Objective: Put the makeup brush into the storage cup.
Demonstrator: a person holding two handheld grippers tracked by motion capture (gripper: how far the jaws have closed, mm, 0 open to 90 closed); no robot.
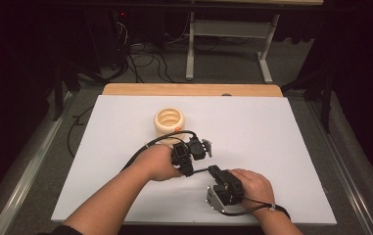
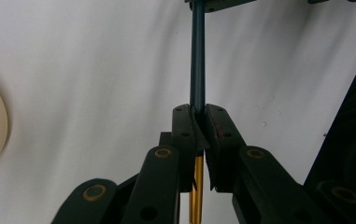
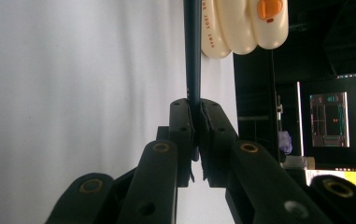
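Both pairs of jaws are clamped on one thin dark pen (image 2: 197, 56): the left gripper (image 2: 199, 128) pinches one end, the right gripper (image 3: 196, 122) the other. The pen spans between the two, above the white counter (image 1: 272, 132). A cream holder (image 1: 170, 121) stands just beyond the left gripper.

Black hand-held gripper (image 1: 198, 157) with brass-ringed screws; trailing black cable (image 1: 140, 152); bare forearms
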